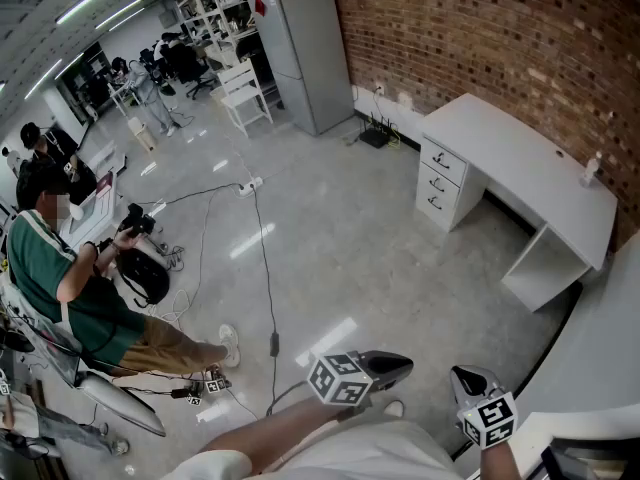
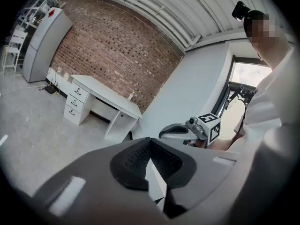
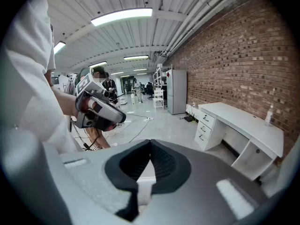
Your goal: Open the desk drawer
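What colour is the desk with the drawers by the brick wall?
White: the desk and its three drawer fronts alike. The head view shows it best.

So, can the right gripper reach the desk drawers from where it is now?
Probably not yet. The right gripper is far from the desk; its drawers lie across open floor. Nothing seems to block the way, but it must be carried closer first.

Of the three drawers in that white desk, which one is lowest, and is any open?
The bottom drawer, nearest the floor, below the middle drawer and top drawer at the desk's end toward the grey cabinet. All three look shut.
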Demonstrator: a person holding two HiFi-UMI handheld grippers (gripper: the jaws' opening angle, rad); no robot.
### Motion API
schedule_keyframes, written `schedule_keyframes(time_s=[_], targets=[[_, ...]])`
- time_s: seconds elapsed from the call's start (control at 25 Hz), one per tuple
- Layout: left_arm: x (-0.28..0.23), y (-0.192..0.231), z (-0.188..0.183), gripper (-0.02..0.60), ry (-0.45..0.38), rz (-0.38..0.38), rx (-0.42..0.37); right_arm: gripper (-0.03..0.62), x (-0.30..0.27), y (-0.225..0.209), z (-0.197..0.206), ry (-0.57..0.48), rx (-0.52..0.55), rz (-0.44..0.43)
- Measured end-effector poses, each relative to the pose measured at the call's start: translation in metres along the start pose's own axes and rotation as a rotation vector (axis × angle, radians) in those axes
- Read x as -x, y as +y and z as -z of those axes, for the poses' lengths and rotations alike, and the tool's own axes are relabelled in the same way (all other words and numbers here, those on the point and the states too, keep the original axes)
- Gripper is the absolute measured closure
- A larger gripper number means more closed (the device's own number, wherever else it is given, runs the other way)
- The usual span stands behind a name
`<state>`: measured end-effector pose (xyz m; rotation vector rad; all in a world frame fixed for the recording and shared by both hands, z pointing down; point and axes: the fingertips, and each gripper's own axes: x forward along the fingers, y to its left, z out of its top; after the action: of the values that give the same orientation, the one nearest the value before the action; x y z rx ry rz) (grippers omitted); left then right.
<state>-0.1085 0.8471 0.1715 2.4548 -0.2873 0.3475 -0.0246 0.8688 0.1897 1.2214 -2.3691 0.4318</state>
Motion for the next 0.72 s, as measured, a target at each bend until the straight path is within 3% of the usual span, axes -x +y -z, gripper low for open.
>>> schedule_keyframes(time_s=[0.72], targets=[[-0.034, 0.032, -0.028, 0.575, -0.019, -0.052, 0.001, 0.566, -0.026, -0.047, -0.008, 0.007, 0.003, -0.045]])
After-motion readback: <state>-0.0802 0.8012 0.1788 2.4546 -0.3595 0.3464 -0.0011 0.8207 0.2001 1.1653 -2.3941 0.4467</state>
